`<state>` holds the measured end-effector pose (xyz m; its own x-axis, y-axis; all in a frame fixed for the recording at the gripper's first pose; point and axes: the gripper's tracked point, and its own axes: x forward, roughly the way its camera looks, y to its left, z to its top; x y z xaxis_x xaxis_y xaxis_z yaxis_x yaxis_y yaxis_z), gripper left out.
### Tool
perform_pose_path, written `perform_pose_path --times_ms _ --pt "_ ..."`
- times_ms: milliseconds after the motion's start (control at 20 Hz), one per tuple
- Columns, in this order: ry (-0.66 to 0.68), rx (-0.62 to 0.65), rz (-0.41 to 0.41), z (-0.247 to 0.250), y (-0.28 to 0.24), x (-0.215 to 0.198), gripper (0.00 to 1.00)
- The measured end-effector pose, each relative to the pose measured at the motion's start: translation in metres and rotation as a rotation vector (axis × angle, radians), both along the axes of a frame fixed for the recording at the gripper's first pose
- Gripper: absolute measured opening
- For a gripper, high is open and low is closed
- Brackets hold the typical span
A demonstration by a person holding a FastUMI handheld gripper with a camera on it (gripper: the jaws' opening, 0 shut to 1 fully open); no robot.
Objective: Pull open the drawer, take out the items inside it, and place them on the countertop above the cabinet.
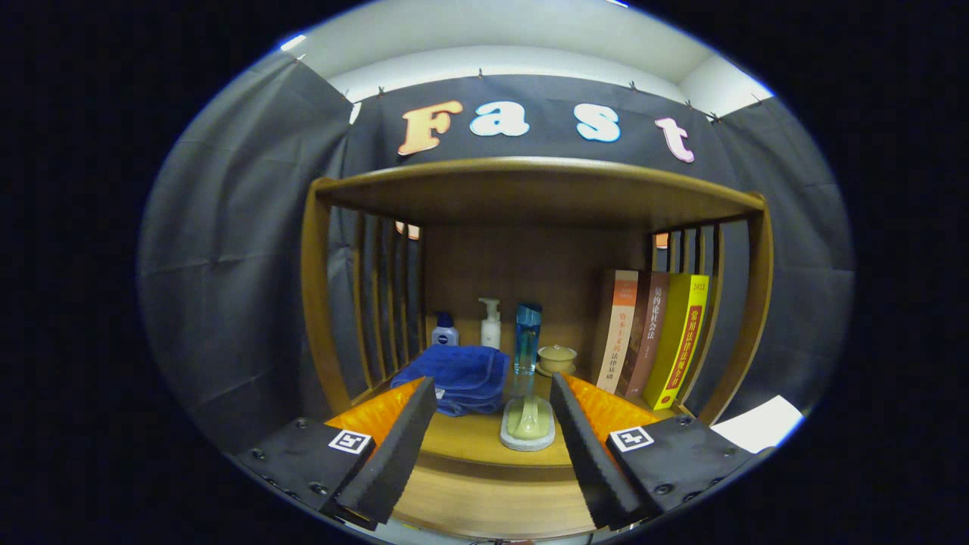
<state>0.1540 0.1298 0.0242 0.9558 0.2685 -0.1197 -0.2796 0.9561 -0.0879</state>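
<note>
No drawer front or handle can be made out; the drawer presumably lies below the wooden worktop (484, 443), under the lower front edge the tool looks over. The tool (492, 393) hangs with its fingers spread wide, pinching nothing, pointed into the open cabinet (530, 185).

Between the fingers and just ahead of them a pale brush-like thing on a grey pad (528, 424) lies on the worktop. Beyond it stands a tall blue bottle (527, 337), with a folded blue towel (459, 375) beside it, a small lidded cup (557, 357) on the other side, and a white pump bottle (490, 323) and a small blue-capped bottle (444, 331) near the back panel. Three books (655, 337) lean against the slatted side.

This looks like the very start: the drawer is unopened or out of sight. The next move likely calls for tipping the tool down to find the drawer's pull, then closing on it.
</note>
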Motion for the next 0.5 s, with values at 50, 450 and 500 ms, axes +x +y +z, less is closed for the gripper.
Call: perform_pose_path --times_ms 50,450,500 --pt "-0.01 0.01 0.014 0.004 0.004 -0.011 0.99" --pt "-0.12 0.008 0.058 0.006 0.014 -0.108 0.99" --pt "-0.127 0.012 0.054 0.002 0.013 -0.117 0.99"
